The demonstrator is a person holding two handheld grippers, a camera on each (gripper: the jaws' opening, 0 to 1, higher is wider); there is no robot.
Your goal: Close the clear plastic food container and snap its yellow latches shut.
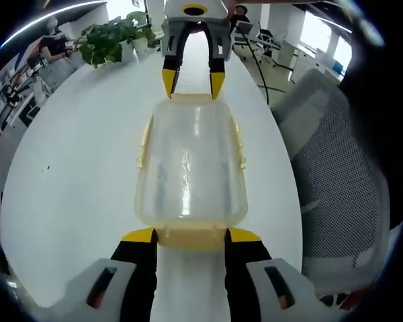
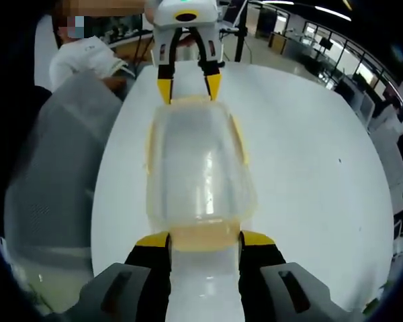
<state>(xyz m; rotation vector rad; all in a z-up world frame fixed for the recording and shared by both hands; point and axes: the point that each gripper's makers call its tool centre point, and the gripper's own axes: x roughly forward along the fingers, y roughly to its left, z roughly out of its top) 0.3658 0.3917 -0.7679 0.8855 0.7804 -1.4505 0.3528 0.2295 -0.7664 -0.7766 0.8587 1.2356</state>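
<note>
The clear plastic container [image 1: 191, 161] lies lengthwise on the white table [image 1: 74, 168] with its lid down on it. Yellow latches run along its long sides [image 1: 240, 144]. My left gripper [image 1: 192, 235] is open, its yellow tips flanking the near end latch [image 1: 191, 239]. At the far end my right gripper [image 1: 193, 82] stands open with its tips at the container's edge. In the right gripper view the container [image 2: 198, 168] is seen from the other end. There the right gripper [image 2: 205, 239] straddles its end latch [image 2: 203, 236], and the left gripper [image 2: 189, 86] sits open opposite.
A potted plant [image 1: 111, 37] stands at the table's far end. A grey mesh chair [image 1: 336, 168] is pushed against the table's edge, also seen as chair [image 2: 54, 174]. A person in white [image 2: 87, 57] sits beyond it. Bare table [image 2: 322, 168] lies on the other side.
</note>
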